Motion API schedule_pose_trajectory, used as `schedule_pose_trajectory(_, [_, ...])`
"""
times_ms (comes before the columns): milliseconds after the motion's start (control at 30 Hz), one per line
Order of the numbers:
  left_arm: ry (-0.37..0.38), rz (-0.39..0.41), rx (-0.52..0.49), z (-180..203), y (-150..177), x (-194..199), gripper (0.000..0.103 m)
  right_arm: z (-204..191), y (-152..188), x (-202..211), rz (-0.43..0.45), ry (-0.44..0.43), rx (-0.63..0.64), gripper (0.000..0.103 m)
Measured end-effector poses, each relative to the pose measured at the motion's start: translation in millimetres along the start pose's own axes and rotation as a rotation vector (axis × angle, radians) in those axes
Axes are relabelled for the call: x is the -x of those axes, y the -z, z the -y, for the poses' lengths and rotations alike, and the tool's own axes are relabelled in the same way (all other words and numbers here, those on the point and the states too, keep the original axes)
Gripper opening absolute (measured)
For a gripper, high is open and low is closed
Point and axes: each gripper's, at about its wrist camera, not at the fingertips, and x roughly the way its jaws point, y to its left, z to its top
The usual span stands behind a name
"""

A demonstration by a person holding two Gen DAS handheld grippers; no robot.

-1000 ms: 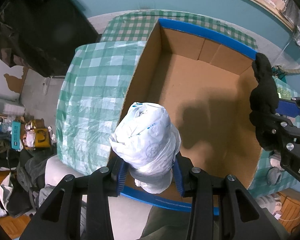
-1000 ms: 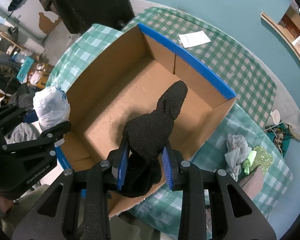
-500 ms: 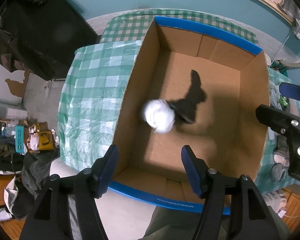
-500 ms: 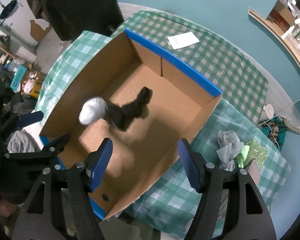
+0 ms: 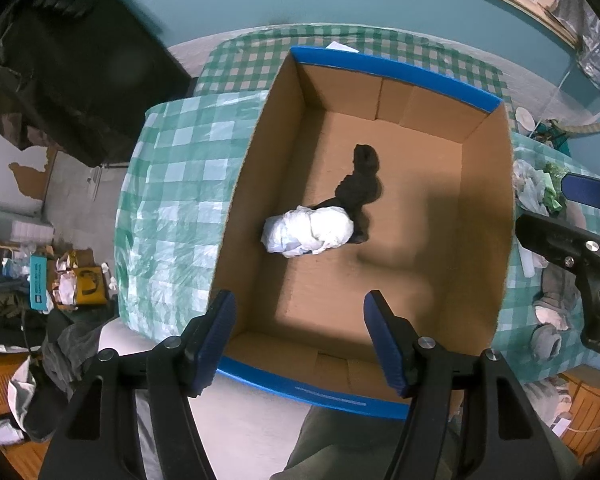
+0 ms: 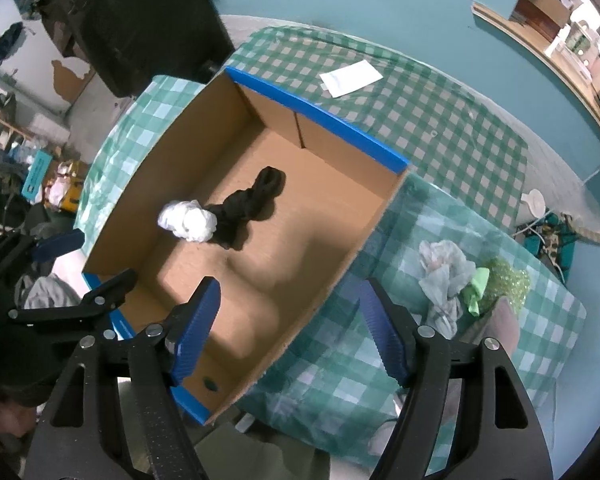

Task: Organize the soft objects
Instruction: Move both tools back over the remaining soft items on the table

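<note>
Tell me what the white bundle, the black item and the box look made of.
White bundle: thin crinkly plastic, slightly glossy, probably a balled bag. Black item: matte knit-looking fabric, limp and twisted, perhaps a sock. Box: plain brown cardboard, matte, with blue-edged end walls.

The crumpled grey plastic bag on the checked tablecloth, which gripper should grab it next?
Probably the right gripper: its jaws are opening, empty, and the crumpled grey plastic bag lies just beside its fingers, outside the cardboard box.
</note>
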Motion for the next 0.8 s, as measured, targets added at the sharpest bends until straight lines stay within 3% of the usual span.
schedule_pose_trajectory(800, [0.03, 0.034, -0.126, 70.5, -1.3, 23.5, 0.068, 93.6, 60.1, 35.6, 0.023, 0.047, -0.231, 0.075])
